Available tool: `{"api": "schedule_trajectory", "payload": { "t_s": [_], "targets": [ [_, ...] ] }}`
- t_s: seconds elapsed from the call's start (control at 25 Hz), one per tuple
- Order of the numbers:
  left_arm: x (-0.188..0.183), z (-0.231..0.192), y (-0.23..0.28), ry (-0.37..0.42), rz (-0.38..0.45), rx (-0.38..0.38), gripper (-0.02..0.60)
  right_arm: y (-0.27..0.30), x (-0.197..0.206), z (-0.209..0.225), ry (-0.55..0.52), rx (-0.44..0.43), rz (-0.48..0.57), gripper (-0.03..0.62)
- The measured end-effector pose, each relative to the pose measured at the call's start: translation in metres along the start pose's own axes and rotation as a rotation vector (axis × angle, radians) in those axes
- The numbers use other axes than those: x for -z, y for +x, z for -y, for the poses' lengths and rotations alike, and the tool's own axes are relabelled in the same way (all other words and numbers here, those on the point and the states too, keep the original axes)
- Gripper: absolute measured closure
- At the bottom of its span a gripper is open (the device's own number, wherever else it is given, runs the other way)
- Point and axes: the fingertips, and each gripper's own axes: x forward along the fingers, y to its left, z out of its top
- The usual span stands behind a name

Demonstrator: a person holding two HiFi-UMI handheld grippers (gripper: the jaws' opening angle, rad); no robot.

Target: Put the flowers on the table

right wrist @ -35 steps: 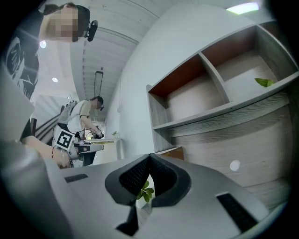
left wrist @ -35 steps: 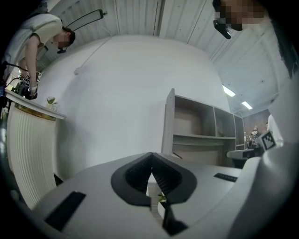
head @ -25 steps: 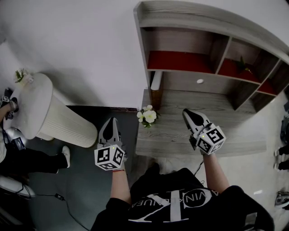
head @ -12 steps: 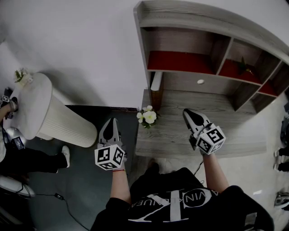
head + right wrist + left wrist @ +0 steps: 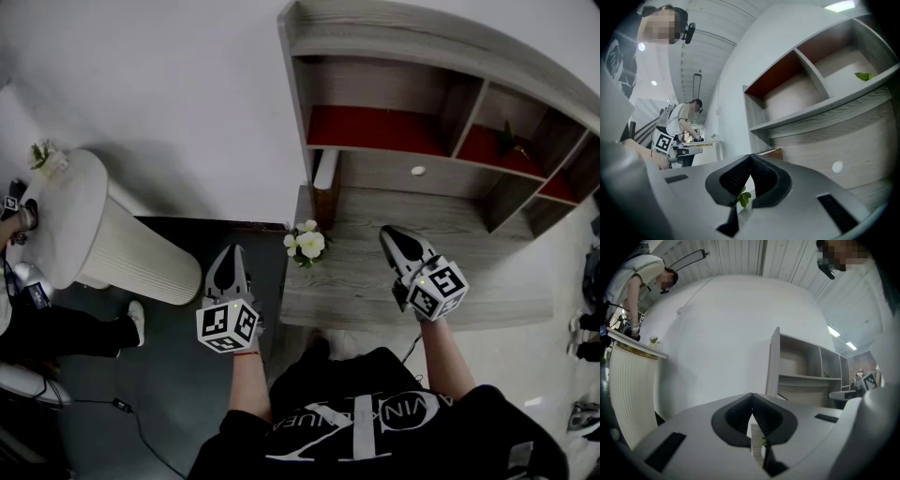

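A small bunch of white flowers (image 5: pixel 307 242) with green leaves lies on the left end of the grey wooden desk (image 5: pixel 450 281). My left gripper (image 5: pixel 230 253) hangs over the dark floor just left of the desk's corner, short of the flowers, jaws shut and empty. My right gripper (image 5: pixel 388 234) hovers above the desk to the right of the flowers, also shut and empty. In the left gripper view the left gripper's (image 5: pixel 751 395) jaws meet at the tips. In the right gripper view green leaves (image 5: pixel 743 198) show below the right gripper's (image 5: pixel 750 157) closed tips.
A shelf unit (image 5: pixel 375 127) with red-backed compartments rises behind the desk; a white tube (image 5: pixel 324 169) leans at its left post. A white ribbed round table (image 5: pixel 70 216) with a small plant (image 5: pixel 42 157) stands left. A person (image 5: pixel 633 282) works there. A cable (image 5: pixel 131 417) lies on the floor.
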Motion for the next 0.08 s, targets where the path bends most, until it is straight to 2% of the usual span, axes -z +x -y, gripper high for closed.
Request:
{"api": "schedule_trajectory", "payload": {
  "t_s": [0.08],
  "targets": [
    [0.0005, -0.0001, 0.0009, -0.002, -0.002, -0.002, 0.578, 0.0006, 0.0003, 0.0008, 0.001, -0.001, -0.003, 0.583]
  ]
}}
